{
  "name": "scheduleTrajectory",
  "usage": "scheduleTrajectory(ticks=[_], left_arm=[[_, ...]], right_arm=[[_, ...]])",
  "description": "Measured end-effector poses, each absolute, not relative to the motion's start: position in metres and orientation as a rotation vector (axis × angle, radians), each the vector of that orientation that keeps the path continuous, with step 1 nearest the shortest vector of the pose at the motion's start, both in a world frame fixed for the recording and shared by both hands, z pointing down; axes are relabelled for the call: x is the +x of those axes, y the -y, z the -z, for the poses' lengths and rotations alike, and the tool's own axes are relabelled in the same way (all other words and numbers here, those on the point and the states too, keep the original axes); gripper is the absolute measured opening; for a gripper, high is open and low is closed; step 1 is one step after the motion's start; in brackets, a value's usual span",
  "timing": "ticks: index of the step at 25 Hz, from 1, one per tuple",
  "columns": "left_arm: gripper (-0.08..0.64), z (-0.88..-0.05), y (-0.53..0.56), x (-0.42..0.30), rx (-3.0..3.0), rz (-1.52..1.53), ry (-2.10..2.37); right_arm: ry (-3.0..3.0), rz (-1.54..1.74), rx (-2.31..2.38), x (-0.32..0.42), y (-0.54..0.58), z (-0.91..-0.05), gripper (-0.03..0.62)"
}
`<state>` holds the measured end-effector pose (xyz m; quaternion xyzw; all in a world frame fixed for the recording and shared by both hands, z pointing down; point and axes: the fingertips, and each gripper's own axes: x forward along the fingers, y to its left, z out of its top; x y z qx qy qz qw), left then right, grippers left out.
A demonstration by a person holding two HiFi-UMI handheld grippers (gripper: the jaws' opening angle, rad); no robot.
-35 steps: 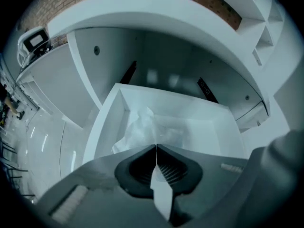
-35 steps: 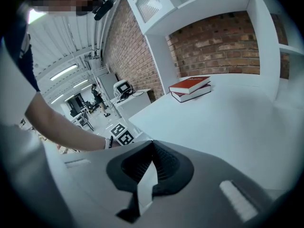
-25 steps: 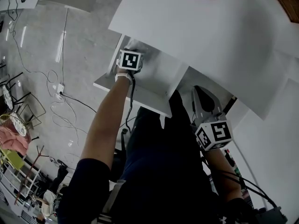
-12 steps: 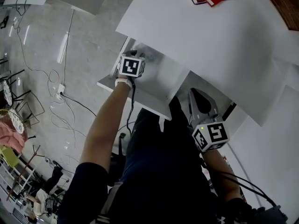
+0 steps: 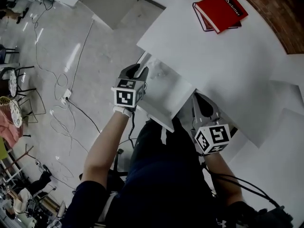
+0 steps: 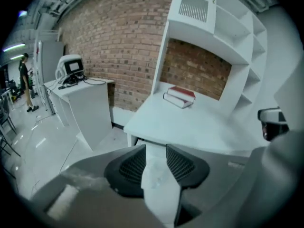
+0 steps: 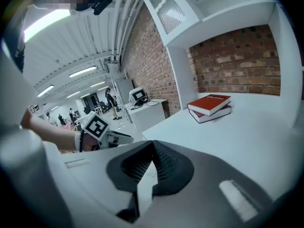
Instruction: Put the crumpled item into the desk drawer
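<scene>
The white desk drawer (image 5: 167, 93) stands pulled out under the desk top (image 5: 228, 65). A pale crumpled item (image 5: 159, 71) lies inside it near the back. It shows faintly on the drawer floor (image 6: 155, 179) in the left gripper view. My left gripper (image 5: 136, 73) hangs above the drawer's left front corner. Its jaws (image 6: 156, 148) have opened within the last second, and nothing is between them. My right gripper (image 5: 202, 103) sits by the drawer's right side, below the desk edge. Its jaws (image 7: 152, 151) are shut on nothing. The left gripper (image 7: 124, 137) also shows in the right gripper view.
Two red books (image 5: 219, 11) lie stacked on the desk top near the brick wall. A white shelf unit (image 6: 209, 27) rises over the desk. Cables (image 5: 61, 99) trail over the grey floor at the left, beside a white cabinet (image 5: 111, 1). My body is close to the drawer front.
The left gripper has risen out of the drawer and drawn back toward its front edge with jaws open. The crumpled item stays in the drawer. The right gripper rose slightly.
</scene>
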<state>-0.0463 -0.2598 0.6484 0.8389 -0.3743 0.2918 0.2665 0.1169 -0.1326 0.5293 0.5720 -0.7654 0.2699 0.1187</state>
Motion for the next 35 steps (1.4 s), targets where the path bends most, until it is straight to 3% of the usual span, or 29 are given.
scheduleTrajectory(ticks=[19,23,27,35], left_arm=[[0.14,-0.392,0.196,-0.086,2.599,-0.348,1.445],[0.098,-0.359,0.187,-0.09,2.641,-0.27,1.503],[0.003,-0.329,0.179,-0.091,2.69,-0.197,1.544],[0.003,-0.287,0.169,-0.089,2.764,-0.103,1.57]], right_arm=[[2.535,-0.41,1.603,0.089,0.176,-0.42,0.002],[2.584,-0.282,1.595,0.084,0.179,-0.385,0.002],[2.622,-0.151,1.599,0.081,0.181,-0.35,0.002],[2.673,0.069,1.602,0.074,0.176,-0.291,0.002]])
